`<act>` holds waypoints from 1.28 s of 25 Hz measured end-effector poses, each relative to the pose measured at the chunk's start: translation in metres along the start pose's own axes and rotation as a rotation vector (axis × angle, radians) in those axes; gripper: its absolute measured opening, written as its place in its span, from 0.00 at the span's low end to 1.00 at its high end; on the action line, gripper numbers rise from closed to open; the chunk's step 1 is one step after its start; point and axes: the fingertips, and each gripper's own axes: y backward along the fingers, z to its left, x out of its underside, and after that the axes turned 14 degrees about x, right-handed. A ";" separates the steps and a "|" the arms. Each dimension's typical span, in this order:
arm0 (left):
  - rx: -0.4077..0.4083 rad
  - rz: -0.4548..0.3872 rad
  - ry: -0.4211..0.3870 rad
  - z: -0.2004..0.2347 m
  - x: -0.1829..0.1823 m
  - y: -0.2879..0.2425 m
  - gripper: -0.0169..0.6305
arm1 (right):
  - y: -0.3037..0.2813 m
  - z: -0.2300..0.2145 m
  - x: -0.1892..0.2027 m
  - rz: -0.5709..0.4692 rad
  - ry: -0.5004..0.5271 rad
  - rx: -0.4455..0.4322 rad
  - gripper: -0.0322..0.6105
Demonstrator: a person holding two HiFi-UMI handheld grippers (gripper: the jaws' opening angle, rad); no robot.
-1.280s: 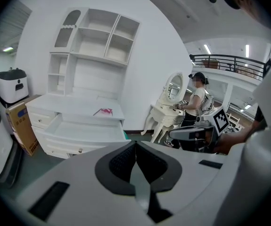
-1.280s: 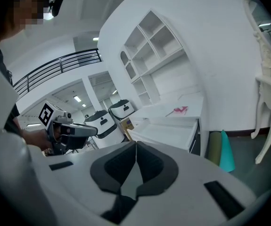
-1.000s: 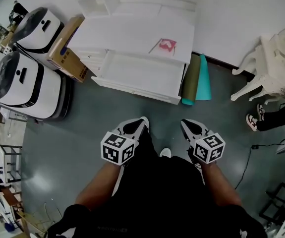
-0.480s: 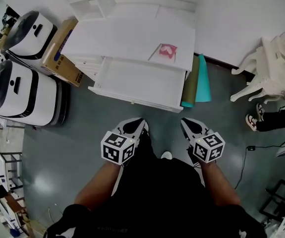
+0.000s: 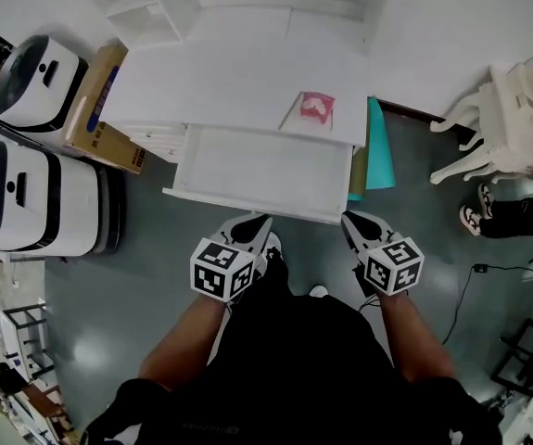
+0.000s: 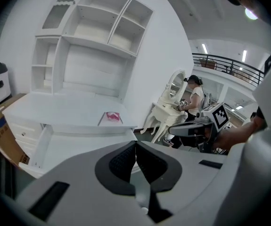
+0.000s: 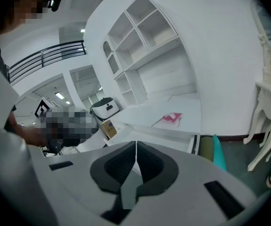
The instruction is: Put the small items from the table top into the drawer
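A white desk stands ahead with its drawer pulled open; the drawer shows nothing inside. A small pink-and-white packet lies on the desk top near its right front corner. My left gripper is shut with nothing in it and hovers just before the drawer's front edge. At the drawer's right front corner my right gripper is also shut and holds nothing. In both gripper views the jaws meet in a closed line.
A cardboard box and two white appliances stand left of the desk. Green and teal rolls lean at its right side. A white ornate table and a seated person's feet are at far right. Shelves rise behind the desk.
I have stepped nearer the desk: the drawer now lies right in front of both grippers. Both grippers stay shut and keep their places relative to my body.
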 end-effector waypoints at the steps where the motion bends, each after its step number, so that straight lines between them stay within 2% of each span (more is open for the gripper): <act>1: 0.005 0.003 -0.007 0.008 -0.005 -0.001 0.04 | -0.008 -0.002 -0.004 0.002 -0.002 0.018 0.09; 9: 0.081 0.021 -0.065 0.058 -0.032 0.003 0.04 | -0.056 0.000 -0.030 0.003 -0.020 0.137 0.09; 17: 0.128 0.066 -0.079 0.106 -0.035 0.001 0.04 | -0.090 -0.023 -0.040 -0.018 -0.123 0.277 0.09; 23: 0.154 0.078 -0.075 0.115 -0.038 -0.006 0.04 | -0.115 -0.047 -0.049 -0.004 -0.060 0.367 0.09; 32: 0.119 0.087 -0.059 0.134 -0.041 -0.013 0.04 | -0.169 -0.082 -0.067 0.016 0.027 0.415 0.10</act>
